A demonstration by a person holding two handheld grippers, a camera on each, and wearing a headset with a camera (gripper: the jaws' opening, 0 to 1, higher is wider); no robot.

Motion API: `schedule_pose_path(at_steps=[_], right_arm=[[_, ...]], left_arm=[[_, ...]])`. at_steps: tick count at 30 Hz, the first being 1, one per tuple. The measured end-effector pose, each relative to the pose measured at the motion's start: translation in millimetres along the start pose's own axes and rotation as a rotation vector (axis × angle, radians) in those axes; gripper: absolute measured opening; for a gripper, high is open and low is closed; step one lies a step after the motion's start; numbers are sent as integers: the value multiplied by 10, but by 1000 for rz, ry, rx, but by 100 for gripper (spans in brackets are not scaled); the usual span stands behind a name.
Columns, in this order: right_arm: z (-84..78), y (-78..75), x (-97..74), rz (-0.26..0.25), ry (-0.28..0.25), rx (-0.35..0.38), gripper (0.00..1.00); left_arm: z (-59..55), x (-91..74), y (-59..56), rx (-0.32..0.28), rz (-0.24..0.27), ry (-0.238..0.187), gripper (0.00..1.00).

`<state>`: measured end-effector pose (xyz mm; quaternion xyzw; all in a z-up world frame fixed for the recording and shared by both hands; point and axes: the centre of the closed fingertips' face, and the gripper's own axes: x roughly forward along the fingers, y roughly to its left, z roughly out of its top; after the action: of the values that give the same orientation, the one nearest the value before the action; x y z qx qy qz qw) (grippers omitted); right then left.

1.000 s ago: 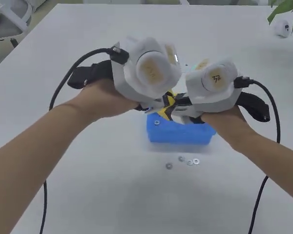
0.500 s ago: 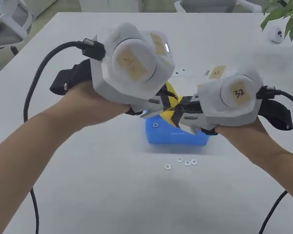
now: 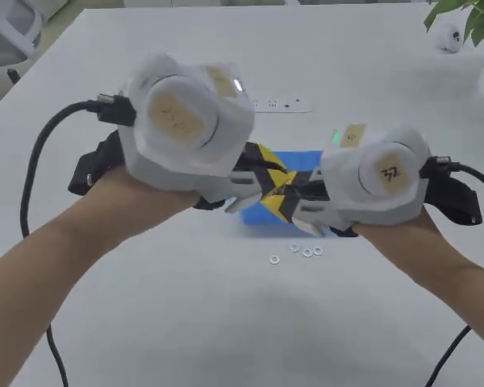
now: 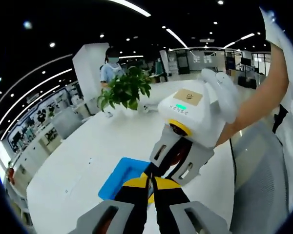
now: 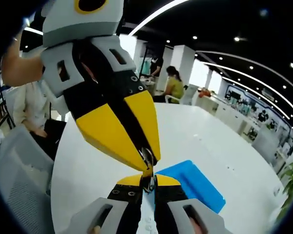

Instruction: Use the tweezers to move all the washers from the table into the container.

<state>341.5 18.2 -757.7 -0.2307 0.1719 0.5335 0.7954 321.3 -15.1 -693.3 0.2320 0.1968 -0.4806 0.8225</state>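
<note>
1. Washers [image 3: 306,252]: four lie on the white table [image 3: 226,322], just on the near side of the blue container [image 3: 305,160]. Three are bunched together and one lies a little to their left.
2. In the head view the container is largely covered by the two grippers, which meet tip to tip over it.
3. Tweezers [image 5: 147,163] show as a thin metal sliver bridging the two sets of jaw tips.
4. Right gripper [image 5: 147,187], coming from the right, has its jaws pressed together on one end of that sliver.
5. Left gripper [image 4: 150,187], coming from the left, has its yellow jaws closed, pinching the other end.
6. A white power strip [image 3: 278,105] lies farther back on the table, and plant leaves [image 3: 468,16] show at the far right.
</note>
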Motion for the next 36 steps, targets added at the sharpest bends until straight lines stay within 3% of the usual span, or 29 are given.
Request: schedule_pose_path(at_steps=[7, 12, 20, 36], right_arm=[[-56, 113, 25, 24, 10, -5, 4], [-178, 166, 63, 17, 28, 8, 5], [-318, 220, 54, 41, 39, 89, 8], [-560, 253, 187, 51, 75, 127, 8]], left_arm=[[-19, 9, -69, -32, -30, -15, 0], [-141, 70, -126, 49, -43, 51, 0], [-235, 185, -217, 90, -71, 69, 0], [-471, 309, -271, 73, -91, 79, 0]])
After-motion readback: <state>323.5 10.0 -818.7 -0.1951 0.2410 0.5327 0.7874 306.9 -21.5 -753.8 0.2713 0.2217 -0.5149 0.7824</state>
